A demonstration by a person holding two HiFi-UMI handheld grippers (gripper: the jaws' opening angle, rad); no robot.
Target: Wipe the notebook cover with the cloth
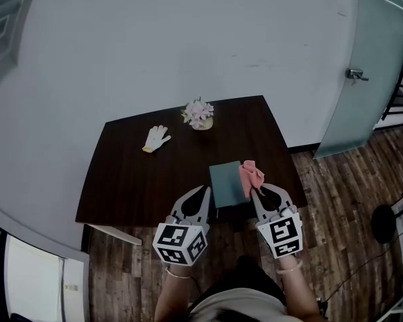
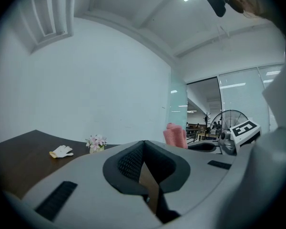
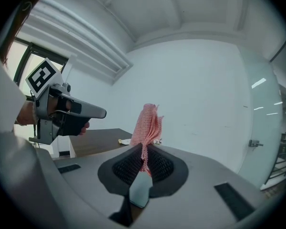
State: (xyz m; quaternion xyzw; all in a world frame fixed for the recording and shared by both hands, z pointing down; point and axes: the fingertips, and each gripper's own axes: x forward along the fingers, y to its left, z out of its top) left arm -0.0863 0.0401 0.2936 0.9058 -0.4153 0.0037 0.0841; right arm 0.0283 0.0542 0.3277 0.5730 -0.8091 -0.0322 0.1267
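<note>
Plainly, in the head view, the right gripper [image 1: 256,192] had the pink cloth [image 1: 250,174] pinched at its tips, the bunched fabric standing up just ahead of them and over the right edge of the teal notebook [image 1: 227,183]. The notebook lay on the dark table [image 1: 134,180], between the two tools and just ahead of both. The left gripper [image 1: 205,190] hung just to the notebook's left with its tips near the book's edge. A white glove [image 1: 156,138] and a small pot of flowers [image 1: 199,113] sat well ahead of the left gripper, far from the work.

The left gripper view showed that tool's jaws closed together with nothing between them; the cloth rose off to its right.

The right gripper view showed the jaws clamped on the cloth's lower edge, the fabric standing upright from the tips. A teal patch showed below the jaws, most likely the notebook cover.

By my judgement the cloth was gripped and positioned, but wiping had not begun, since the fabric stood clear of the cover. The next move would call for tipping the right gripper down until the cloth lay on the cover, then sweeping across it. The left gripper could press on the near corner to stop the book sliding.
</note>
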